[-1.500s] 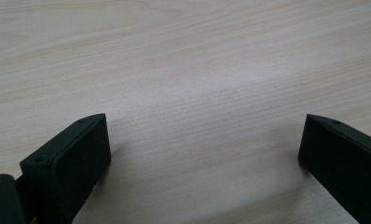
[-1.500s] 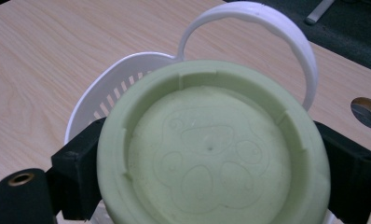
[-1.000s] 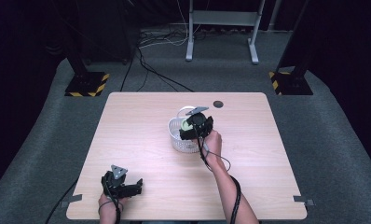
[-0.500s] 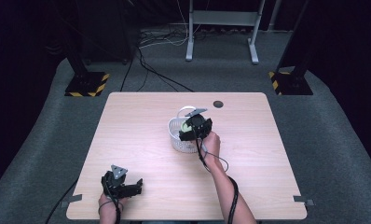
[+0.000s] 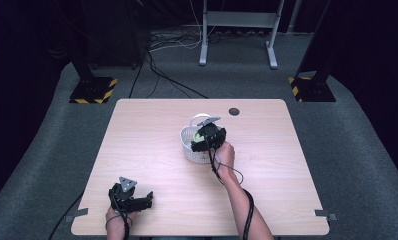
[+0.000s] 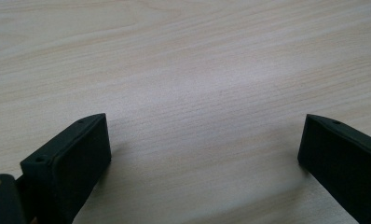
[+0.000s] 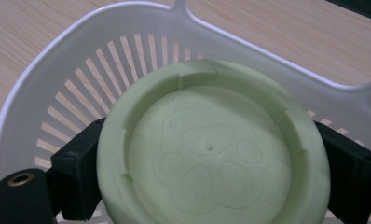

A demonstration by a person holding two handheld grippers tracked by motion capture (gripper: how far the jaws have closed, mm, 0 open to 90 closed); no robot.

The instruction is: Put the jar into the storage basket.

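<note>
Pale green and round, a shallow plastic lid (image 7: 211, 149) with a faint paw print moulded into its face is clamped between the black jaws of the right gripper (image 5: 207, 137), held inside a white slotted plastic basket (image 5: 188, 147) that stands near the middle of the light wooden table (image 5: 147, 135). At the table's near left edge the left gripper (image 5: 132, 199) rests low over the bare wood, its jaws spread wide apart with nothing between them.
</note>
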